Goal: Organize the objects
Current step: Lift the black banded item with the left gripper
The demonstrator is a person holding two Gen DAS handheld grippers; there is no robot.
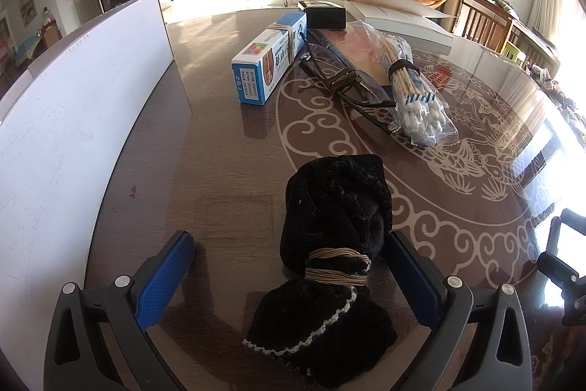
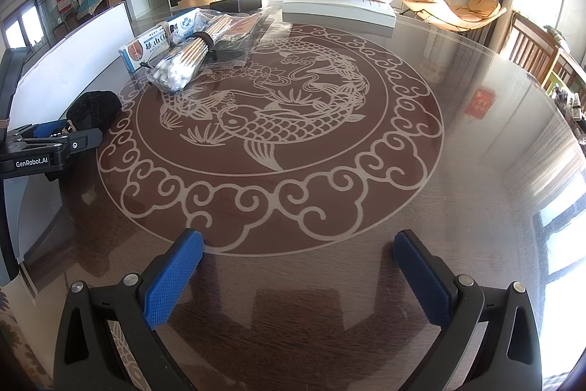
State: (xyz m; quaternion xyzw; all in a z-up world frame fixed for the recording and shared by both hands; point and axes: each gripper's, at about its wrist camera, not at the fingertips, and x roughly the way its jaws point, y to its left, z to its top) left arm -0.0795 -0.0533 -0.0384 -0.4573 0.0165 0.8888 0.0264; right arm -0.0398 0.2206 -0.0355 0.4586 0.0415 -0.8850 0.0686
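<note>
I see a black fuzzy cloth bundle (image 1: pixel 329 244) lying on the counter (image 1: pixel 219 171), cinched at its middle with tan cord. Farther off lie a blue-and-white carton (image 1: pixel 267 61), rubber-banded, folded dark-framed glasses (image 1: pixel 344 83) wrapped with brown cord, and a clear bag of cotton swabs (image 1: pixel 414 90) just beside them.

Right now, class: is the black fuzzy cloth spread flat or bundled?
Bundled: the black fuzzy cloth is bunched, with a tan cord wound around its middle.
</note>
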